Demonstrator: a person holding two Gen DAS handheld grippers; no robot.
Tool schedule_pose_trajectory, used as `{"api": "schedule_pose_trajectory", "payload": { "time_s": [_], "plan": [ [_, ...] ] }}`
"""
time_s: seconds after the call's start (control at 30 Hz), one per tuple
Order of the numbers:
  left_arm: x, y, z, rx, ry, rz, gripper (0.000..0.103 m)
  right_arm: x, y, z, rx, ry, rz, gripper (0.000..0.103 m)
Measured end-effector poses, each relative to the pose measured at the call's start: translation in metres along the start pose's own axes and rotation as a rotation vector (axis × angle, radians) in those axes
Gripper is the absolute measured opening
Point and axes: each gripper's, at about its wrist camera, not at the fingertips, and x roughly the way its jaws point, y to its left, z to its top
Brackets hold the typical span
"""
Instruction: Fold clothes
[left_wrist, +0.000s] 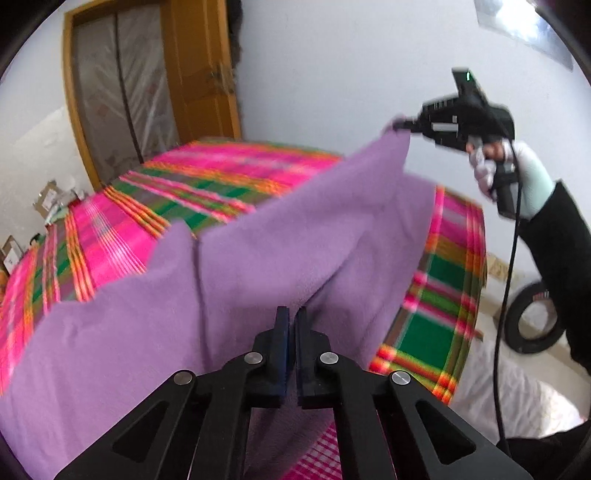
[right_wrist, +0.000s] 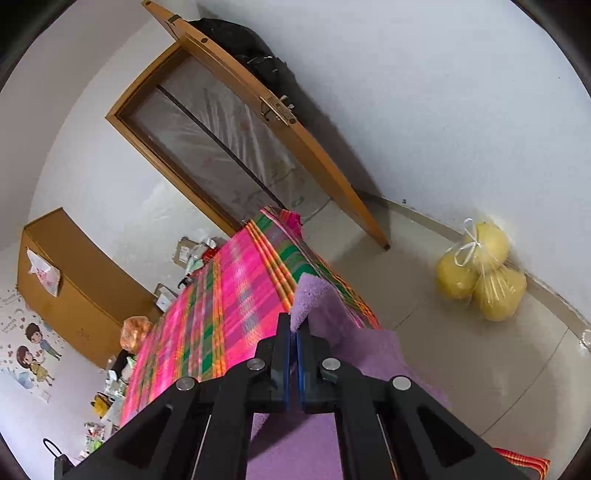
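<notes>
Two grippers, left gripper (left_wrist: 291, 314) and right gripper (right_wrist: 293, 328), clamped on purple cloth (left_wrist: 258, 251), held raised over plaid bed (left_wrist: 221, 177). Probably mid-fold; next, bringing held corners evenly onto opposite edge, keeping tension.

You get soft, even daylight in both views, bright on the white wall (left_wrist: 332, 74). A glare patch sits at the upper right of the left view. The plaid bedcover (left_wrist: 207, 184) and the far gripper (left_wrist: 402, 123) are smeared by motion blur. The door (right_wrist: 280, 122) throws a soft shadow. Edges curve strongly, with dark corners.
</notes>
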Motion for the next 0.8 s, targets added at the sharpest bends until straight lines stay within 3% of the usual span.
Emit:
{"api": "schedule_pose_trajectory", "payload": {
  "time_s": [0.13, 0.2, 0.27, 0.4, 0.5, 0.7, 0.8],
  "plan": [
    [-0.043, 0.018, 0.018, -0.069, -0.146, -0.008, 0.002, -0.023, 0.016, 0.01, -0.04, -0.079, 0.107, 0.003],
    [-0.054, 0.021, 0.02, -0.083, -0.173, -0.03, 0.002, -0.032, 0.012, 0.008, -0.035, -0.1, 0.12, 0.003],
    [-0.052, 0.017, 0.017, -0.086, -0.156, -0.072, 0.002, -0.032, -0.005, 0.0, -0.006, -0.089, 0.077, 0.003],
    [-0.022, 0.0, 0.0, -0.063, -0.048, -0.146, 0.002, -0.017, -0.067, -0.023, 0.141, 0.001, -0.045, 0.003],
    [0.001, -0.009, -0.01, -0.055, 0.033, -0.178, 0.002, -0.009, -0.097, -0.033, 0.213, 0.033, -0.076, 0.003],
    [0.012, -0.01, -0.012, -0.079, 0.081, -0.193, 0.002, -0.009, -0.092, -0.026, 0.201, 0.029, -0.063, 0.003],
    [0.014, -0.012, -0.014, -0.077, 0.087, -0.199, 0.002, -0.028, -0.08, -0.014, 0.171, -0.036, -0.013, 0.003]
  ]
}}
